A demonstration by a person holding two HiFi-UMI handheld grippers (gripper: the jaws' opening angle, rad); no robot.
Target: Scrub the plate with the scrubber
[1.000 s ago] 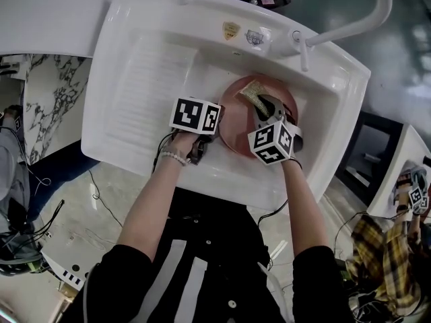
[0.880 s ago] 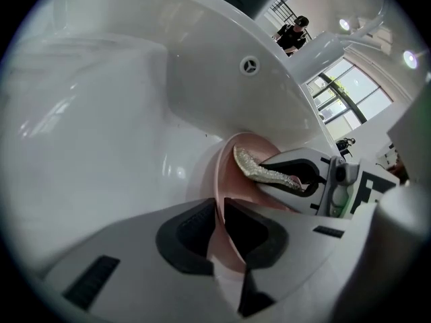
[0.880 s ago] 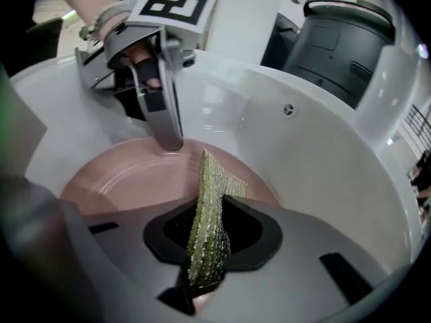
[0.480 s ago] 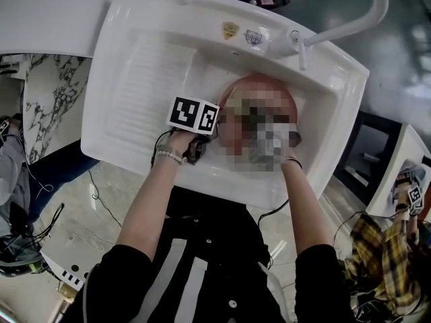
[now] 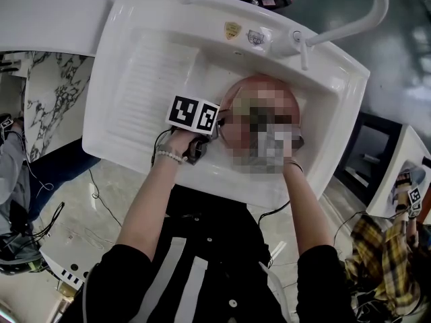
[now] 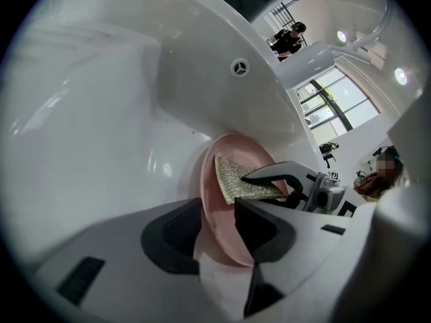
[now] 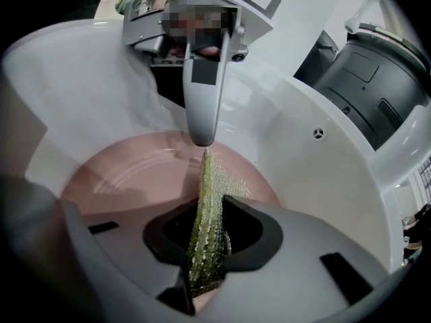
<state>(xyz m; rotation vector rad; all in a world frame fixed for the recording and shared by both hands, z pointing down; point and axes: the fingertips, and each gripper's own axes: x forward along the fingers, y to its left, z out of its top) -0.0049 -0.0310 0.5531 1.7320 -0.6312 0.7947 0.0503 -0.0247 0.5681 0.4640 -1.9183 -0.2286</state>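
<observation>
Pink plate [image 7: 114, 173] stands in the white sink [image 5: 135, 66] — seen from above, its middle and the right gripper [image 7: 207, 244] are unreadable.
The left gripper [image 6: 215, 237] has just been opening wide, the plate rim loose between its jaws; the right clamps the scrubber [image 7: 209, 187] edge-on against the plate.

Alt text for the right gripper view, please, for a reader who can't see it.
The right gripper has its jaws shut on a green mesh scrubber, held on edge over a pink plate in a white sink. Opposite, the left gripper reaches down to the plate's far rim; its jaws have just been opening, the rim between them.
</observation>
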